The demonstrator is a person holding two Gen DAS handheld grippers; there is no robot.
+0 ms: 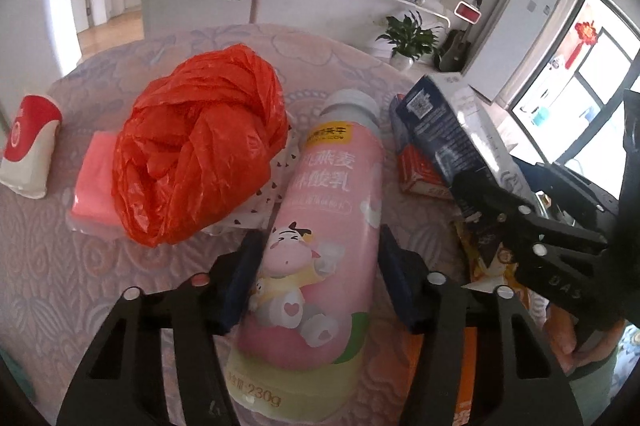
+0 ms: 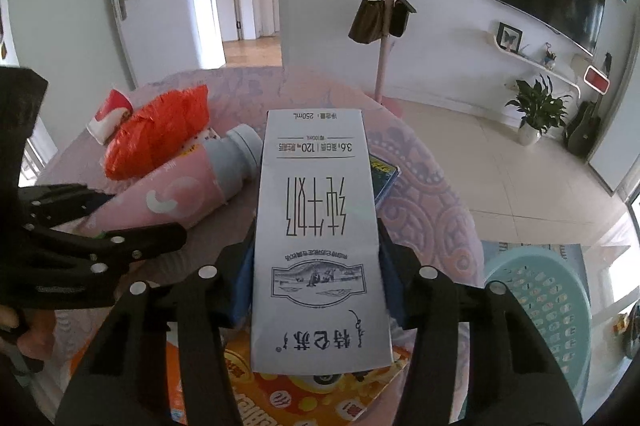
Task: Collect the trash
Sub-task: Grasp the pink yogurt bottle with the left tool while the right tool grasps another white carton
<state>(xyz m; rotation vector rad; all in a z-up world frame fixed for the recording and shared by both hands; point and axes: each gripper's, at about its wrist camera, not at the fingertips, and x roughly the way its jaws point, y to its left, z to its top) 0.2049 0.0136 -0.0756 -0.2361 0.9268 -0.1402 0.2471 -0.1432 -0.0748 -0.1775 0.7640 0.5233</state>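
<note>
My left gripper point(image 1: 316, 266) is shut on a pink yogurt bottle point(image 1: 320, 226) with a grey cap, held over the table; the bottle also shows in the right wrist view point(image 2: 176, 193). My right gripper point(image 2: 316, 266) is shut on a white milk carton point(image 2: 318, 226), seen at the right of the left wrist view point(image 1: 452, 129) with its dark blue side showing. A crumpled red plastic bag point(image 1: 200, 149) lies left of the bottle, over a pink packet point(image 1: 94, 185). A red-and-white paper cup point(image 1: 30, 141) lies at the far left.
The round table has a pink patterned cloth point(image 1: 60, 286). An orange snack bag point(image 2: 304, 394) lies under the right gripper. A small red-and-white box point(image 1: 420, 173) and a dark blue packet point(image 2: 384, 173) lie near the carton. A teal plastic stool point(image 2: 536, 306) stands beside the table, right.
</note>
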